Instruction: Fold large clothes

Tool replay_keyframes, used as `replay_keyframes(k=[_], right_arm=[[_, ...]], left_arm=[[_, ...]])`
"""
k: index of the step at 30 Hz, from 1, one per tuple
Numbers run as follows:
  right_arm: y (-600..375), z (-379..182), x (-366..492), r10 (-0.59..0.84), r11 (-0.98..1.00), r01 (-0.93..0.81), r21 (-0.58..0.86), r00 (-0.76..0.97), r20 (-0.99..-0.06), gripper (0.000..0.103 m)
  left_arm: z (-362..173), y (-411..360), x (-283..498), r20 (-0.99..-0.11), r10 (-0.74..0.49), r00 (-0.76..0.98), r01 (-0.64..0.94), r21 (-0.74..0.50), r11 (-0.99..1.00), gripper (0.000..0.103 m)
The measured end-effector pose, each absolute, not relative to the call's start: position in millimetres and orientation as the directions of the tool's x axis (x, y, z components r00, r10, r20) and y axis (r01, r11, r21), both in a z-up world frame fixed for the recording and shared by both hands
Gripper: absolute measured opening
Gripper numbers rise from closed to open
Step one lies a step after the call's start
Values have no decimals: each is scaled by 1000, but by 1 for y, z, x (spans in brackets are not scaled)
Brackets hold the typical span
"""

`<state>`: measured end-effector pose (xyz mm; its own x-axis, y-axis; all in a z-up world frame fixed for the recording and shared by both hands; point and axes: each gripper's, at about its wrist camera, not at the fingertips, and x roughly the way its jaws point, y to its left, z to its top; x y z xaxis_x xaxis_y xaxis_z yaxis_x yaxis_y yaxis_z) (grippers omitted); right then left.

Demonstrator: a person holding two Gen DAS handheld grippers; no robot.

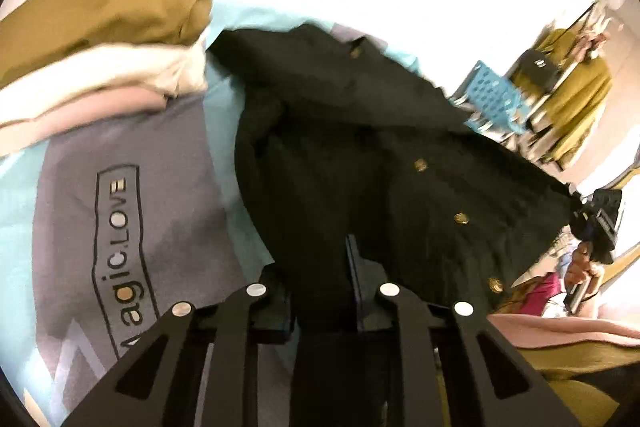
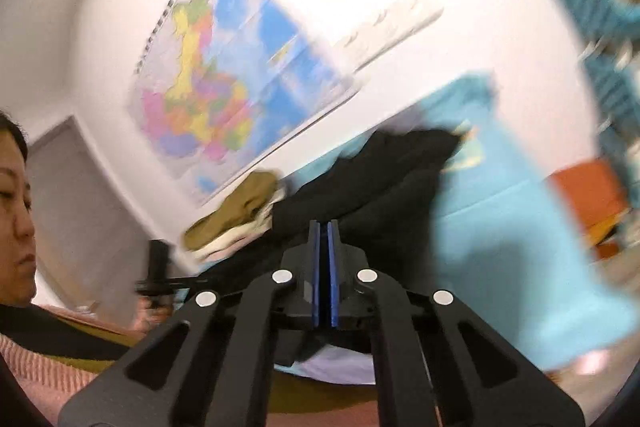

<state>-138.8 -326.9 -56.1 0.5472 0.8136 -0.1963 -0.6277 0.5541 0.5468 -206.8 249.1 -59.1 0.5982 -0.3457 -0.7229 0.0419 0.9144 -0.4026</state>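
Note:
A black garment with gold buttons [image 1: 360,155] lies stretched over the bed. In the left wrist view its near edge runs up between the fingers of my left gripper [image 1: 316,267], which is shut on the cloth. Far right in that view, my right gripper [image 1: 600,223], held in a hand, pinches the garment's other end. The right wrist view is blurred. There my right gripper [image 2: 324,227] has its blue pads pressed together, and the black garment [image 2: 380,179] stretches away from its tips.
A pile of tan, cream and pink clothes [image 1: 100,27] sits at the bed's far left. The bedding shows a grey printed cover [image 1: 120,207] over a turquoise sheet [image 2: 500,227]. Blue baskets [image 1: 492,95] stand beyond the bed. A person in a pink sweater [image 2: 36,371] stands close.

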Motion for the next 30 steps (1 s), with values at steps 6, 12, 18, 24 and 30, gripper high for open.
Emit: replay_keyframes(k=[6,12,18,24,30], right_arm=[[-319,-95,-121,730,682,-532,502,540,-419,4],[-314,-104,-95,573,820,-415,395,601,-558,55],[-250,-45,-50,647,748,-617,245,596,-475,55],[-117,-19,35,705,607,-787,105,474,-527,50],[29,-31,113,603,469,-878,-93,395,-693,46]], left_arm=[[-76,232,-200,-843,-196,502,30,-209,977,32],[-38,242,-199,-767,-115,631,36,-120,992,63],[-10,221,-142,-732,-80,676,115,-2,993,63],[-17,199,-43,-735,-83,673,152,28,988,63],[-40,184,15,-762,-116,637,187,7,982,63]])
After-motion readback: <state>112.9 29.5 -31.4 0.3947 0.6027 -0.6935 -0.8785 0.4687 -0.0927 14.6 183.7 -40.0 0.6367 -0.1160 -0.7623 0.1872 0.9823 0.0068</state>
